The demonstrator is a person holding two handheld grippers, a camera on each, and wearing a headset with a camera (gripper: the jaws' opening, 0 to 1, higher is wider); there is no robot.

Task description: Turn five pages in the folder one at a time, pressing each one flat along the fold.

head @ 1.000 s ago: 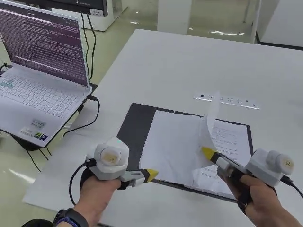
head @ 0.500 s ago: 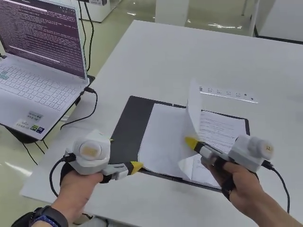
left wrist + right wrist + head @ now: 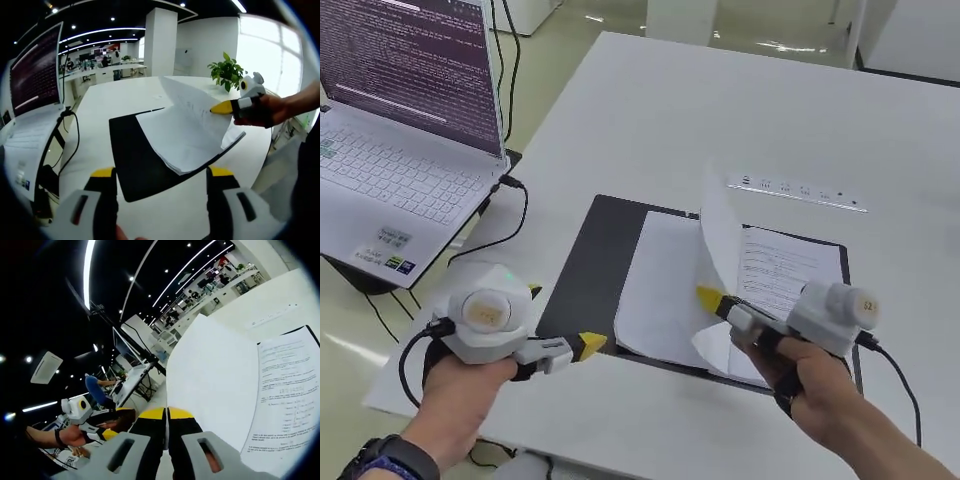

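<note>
White table [image 3: 720, 110]: page [image 3: 720, 235] pinched in right tool [image 3: 712, 297] above folder [image 3: 590, 260].

Left tool [image 3: 162, 173] spread wide, open black folder [image 3: 134, 162] ahead, right tool [image 3: 216, 107] pinching lifted page [image 3: 187, 103]

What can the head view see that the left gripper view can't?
Head view alone: the watch on the person's wrist, and the printed page lying flat on the folder's right side. Left gripper view alone: a potted plant and a white pillar. Both: the black folder, the lifted page, the laptop, and the right claw pinching that page.
</note>
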